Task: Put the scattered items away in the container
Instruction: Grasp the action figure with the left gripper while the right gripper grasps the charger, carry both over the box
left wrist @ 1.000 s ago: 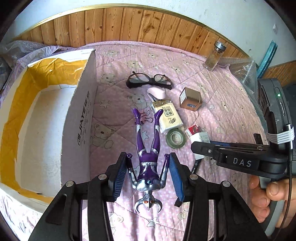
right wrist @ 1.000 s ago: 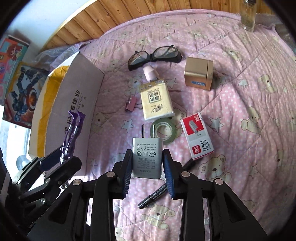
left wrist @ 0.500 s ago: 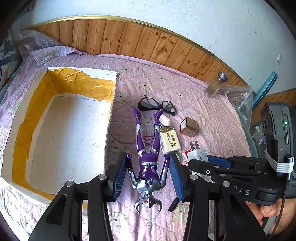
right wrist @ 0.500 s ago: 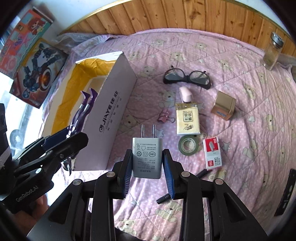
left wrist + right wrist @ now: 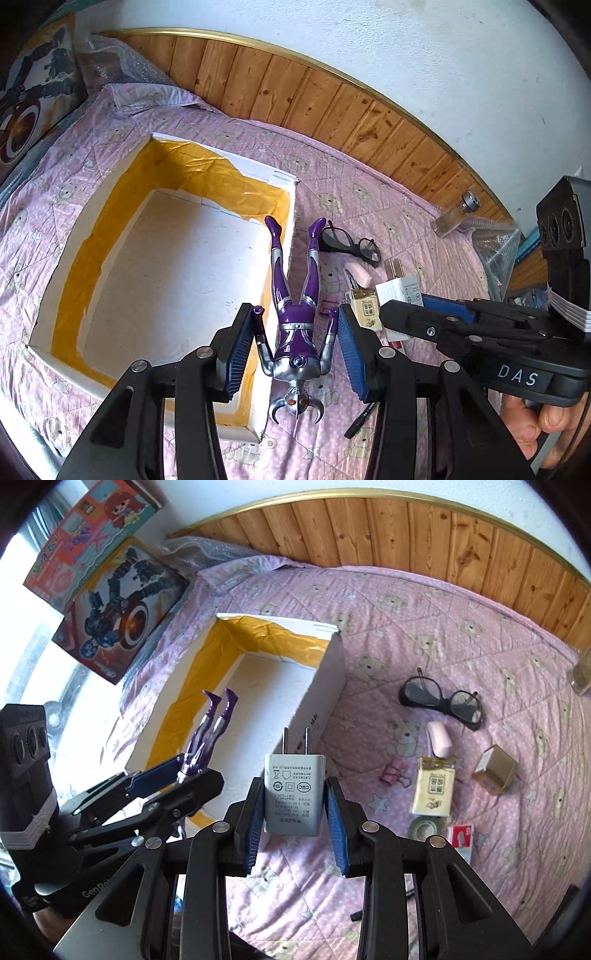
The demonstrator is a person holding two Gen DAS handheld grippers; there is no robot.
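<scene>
- The left gripper [image 5: 295,347] has its jaws pinching a purple and silver toy figure [image 5: 295,317] by the arms, head toward the camera and legs pointing away.
- In the left wrist view the figure hangs over the near right wall of the open white box [image 5: 166,266], its legs astride that wall.
- The right gripper [image 5: 295,819] has its jaws clamped on the sides of a grey charger plug [image 5: 293,794], prongs pointing away and the printed face up.
- The plug is held above the bed just beside the box's outer wall [image 5: 317,701]; the left gripper [image 5: 173,775] shows at the left with the figure's legs [image 5: 214,720] over the box.
- The box is lined with yellow tape and its floor is bare white.
- On the pink bear-print bedspread [image 5: 443,627], right of the box, lie black glasses [image 5: 443,701], a pink eraser-like block [image 5: 439,738], a pink binder clip [image 5: 395,771], a yellow tissue pack [image 5: 434,790], a small brown box [image 5: 495,770], a roll of tape [image 5: 424,827] and a red and white staple box [image 5: 460,836].
- A black pen [image 5: 362,421] lies near the left jaws.
- A glass jar [image 5: 452,214] stands by the wooden headboard [image 5: 406,528].
- A person's fingers [image 5: 535,424] grip the right handle.
</scene>
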